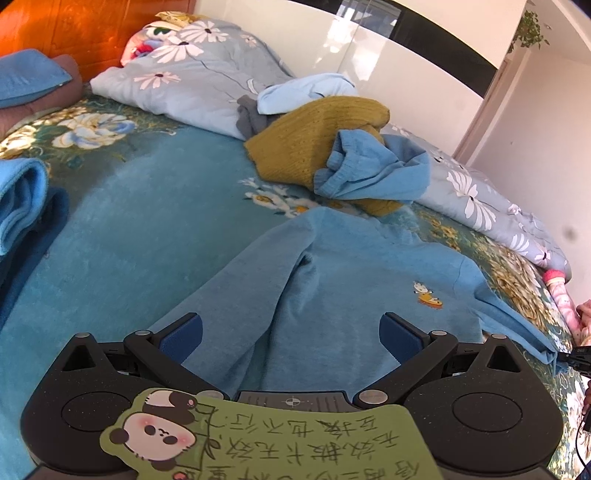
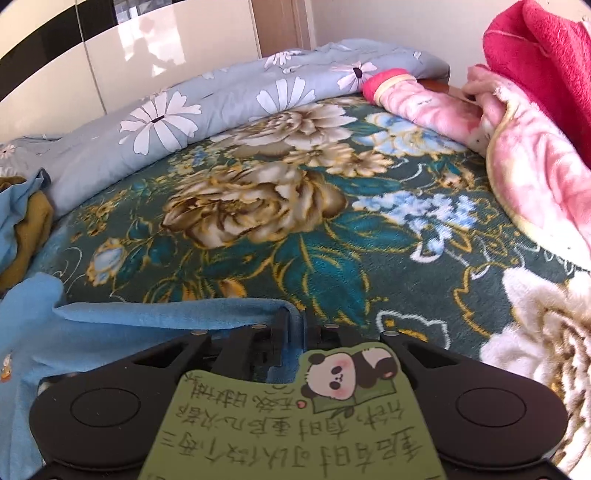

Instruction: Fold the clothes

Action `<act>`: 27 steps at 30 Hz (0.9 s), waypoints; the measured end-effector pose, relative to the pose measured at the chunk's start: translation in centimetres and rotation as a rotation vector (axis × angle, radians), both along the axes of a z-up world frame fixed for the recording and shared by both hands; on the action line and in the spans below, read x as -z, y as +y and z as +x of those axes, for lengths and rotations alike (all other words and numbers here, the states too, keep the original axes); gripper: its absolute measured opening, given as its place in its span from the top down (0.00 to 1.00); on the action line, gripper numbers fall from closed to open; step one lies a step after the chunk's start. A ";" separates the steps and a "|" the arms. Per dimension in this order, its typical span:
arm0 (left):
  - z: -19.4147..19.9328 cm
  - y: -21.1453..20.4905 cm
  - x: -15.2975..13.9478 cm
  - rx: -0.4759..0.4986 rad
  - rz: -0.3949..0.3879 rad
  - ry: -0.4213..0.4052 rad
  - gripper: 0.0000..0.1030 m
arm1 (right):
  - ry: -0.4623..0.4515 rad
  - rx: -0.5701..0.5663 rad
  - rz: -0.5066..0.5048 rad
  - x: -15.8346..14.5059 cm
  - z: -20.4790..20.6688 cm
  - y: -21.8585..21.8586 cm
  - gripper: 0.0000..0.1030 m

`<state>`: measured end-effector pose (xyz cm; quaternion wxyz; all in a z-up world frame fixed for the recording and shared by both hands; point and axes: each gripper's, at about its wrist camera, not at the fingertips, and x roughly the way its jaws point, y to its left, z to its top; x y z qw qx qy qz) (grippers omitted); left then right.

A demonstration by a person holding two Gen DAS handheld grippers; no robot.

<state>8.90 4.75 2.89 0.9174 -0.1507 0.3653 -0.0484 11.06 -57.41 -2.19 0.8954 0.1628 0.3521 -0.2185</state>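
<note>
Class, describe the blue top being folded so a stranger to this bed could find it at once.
Start from the floral bedspread. In front of the heap of mustard and blue clothes, the blue top lies spread out. Unlike the other blue garments, it bears a small cartoon patch on its chest.

Bedroom in a home.
Bed [image 1: 122, 221] with floral plush blanket [image 2: 258, 206], daisy-print quilt [image 1: 192, 81], wooden headboard [image 1: 74, 33] upper left, loose clothes pile [image 1: 332, 147], glossy wardrobe [image 1: 388, 51] behind.

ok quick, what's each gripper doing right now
left gripper: open, empty, above the light blue fleece sweater.
right gripper: shut on that sweater's sleeve cuff.
</note>
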 end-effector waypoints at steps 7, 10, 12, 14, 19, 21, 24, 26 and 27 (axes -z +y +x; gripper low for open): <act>-0.3 -0.3 -0.1 -0.006 -0.021 -0.004 0.00 | -0.071 0.098 0.026 -2.3 -3.8 -2.7 0.80; -0.4 -0.4 -0.1 0.000 -0.027 0.001 0.00 | -0.082 0.016 0.050 -2.1 -5.0 -1.9 0.74; -0.4 -0.4 -0.1 0.005 -0.028 0.003 0.00 | -0.068 -0.033 0.026 -1.5 -5.4 -1.1 0.70; -0.5 -0.5 -0.2 0.007 -0.021 -0.002 0.00 | -0.044 -0.036 0.018 -0.8 -5.5 -0.9 0.70; -0.4 -0.5 -0.1 -0.016 -0.005 0.001 0.00 | -0.040 0.014 0.048 0.6 -5.5 -2.3 0.70; -0.2 -0.5 0.1 -0.022 0.001 0.008 0.00 | -0.033 0.000 0.043 0.9 -4.9 -2.5 0.70; 0.1 -1.0 0.3 -0.021 0.008 0.018 0.00 | -0.045 -0.053 0.037 1.0 -3.9 -2.6 0.68; 0.3 -1.2 0.6 -0.017 0.006 0.027 0.00 | -0.059 -0.100 0.035 0.9 -3.1 -2.7 0.57; 0.4 -1.3 0.7 -0.016 0.004 0.031 0.00 | -0.063 -0.119 0.033 0.8 -2.7 -2.7 0.55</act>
